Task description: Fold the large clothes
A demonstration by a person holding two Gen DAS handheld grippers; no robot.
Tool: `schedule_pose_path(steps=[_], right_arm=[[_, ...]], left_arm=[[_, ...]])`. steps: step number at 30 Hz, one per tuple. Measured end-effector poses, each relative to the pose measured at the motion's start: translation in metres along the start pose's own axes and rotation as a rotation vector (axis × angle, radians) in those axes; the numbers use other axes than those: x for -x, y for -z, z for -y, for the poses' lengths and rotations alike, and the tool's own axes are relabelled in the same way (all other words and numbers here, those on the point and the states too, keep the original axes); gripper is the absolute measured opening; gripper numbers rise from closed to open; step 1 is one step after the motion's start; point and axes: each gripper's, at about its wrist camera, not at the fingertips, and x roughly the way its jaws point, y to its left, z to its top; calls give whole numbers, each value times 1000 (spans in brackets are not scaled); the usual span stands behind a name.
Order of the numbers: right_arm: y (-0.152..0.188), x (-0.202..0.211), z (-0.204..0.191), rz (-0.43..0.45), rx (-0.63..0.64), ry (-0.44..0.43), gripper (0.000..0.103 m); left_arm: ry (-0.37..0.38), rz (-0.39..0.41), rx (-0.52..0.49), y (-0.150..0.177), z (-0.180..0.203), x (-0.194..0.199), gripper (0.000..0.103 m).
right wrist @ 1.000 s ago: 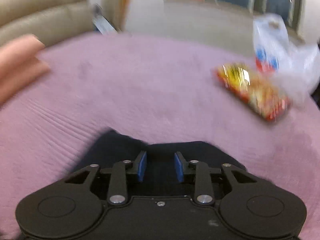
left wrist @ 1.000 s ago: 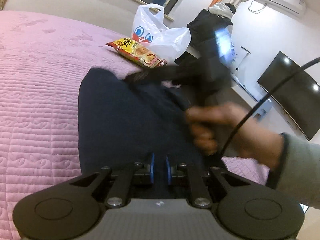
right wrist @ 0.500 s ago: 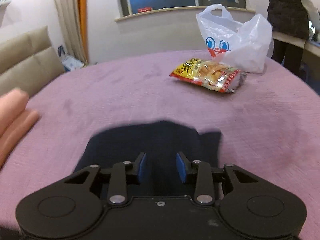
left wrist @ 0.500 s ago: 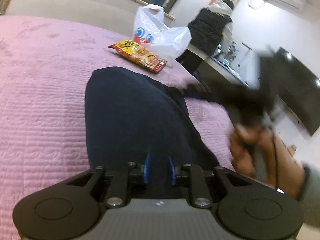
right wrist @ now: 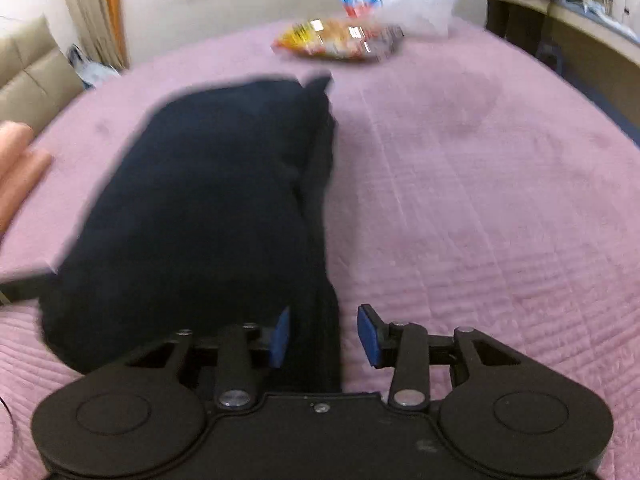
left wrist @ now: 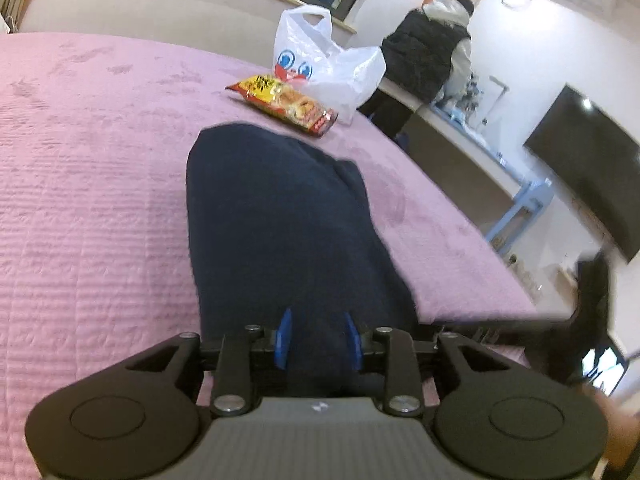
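A folded dark navy garment [left wrist: 280, 232] lies on the pink quilted bed [left wrist: 88, 184]; beyond its far end lies a yellow-red snack packet [left wrist: 282, 102], with a white plastic bag [left wrist: 332, 68] just behind it.

Soft indoor light; fisheye bending darkens corners. Right wrist view is motion-blurred, especially the yellow-red foil snack packet [right wrist: 338, 38] at 12 o'clock.

The folded garment [left wrist: 276, 232] is dark navy, plain. The bed cover [left wrist: 92, 184] is pink with quilted lines. The snack packet [left wrist: 284, 102] is yellow and red. The plastic bag [left wrist: 324, 68] is white with blue cartoon eyes.
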Motion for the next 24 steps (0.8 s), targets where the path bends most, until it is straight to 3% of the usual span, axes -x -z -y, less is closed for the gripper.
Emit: schedule_pose_path(steps=[3,4,7,9,11,13,17,19,20,24], right_arm=[[-6,4,-17,35,36,-58,47],[-6,-6,-22,9,63,-46,43],[9,-32,-26,-109,102,9,42],[14,-28,-21,-100,96,-1,42],[13,-19,-13,-112,80,-26,48],[12,-8,-5,-114,62,-58,59],[-5,21,4,-22,57,-98,67],[-22,25,7,32,40,-107,75],[-29,26,9,53,34,-115,75],[-53,13,8,86,44,-114,77]], left_arm=[[-30,-3,3,12,-2,0,32],[-28,-1,22,13,-5,-1,32],[-23,-6,38,14,-7,1,32],[-49,-25,-12,18,-4,7,34],[-50,-34,8,20,-9,17,44],[-63,-21,50,13,-15,27,44],[-42,74,58,-14,-23,44,44],[-49,81,38,-29,-25,39,51],[-53,79,26,-37,-25,35,57],[-47,45,-13,-62,-26,15,64]])
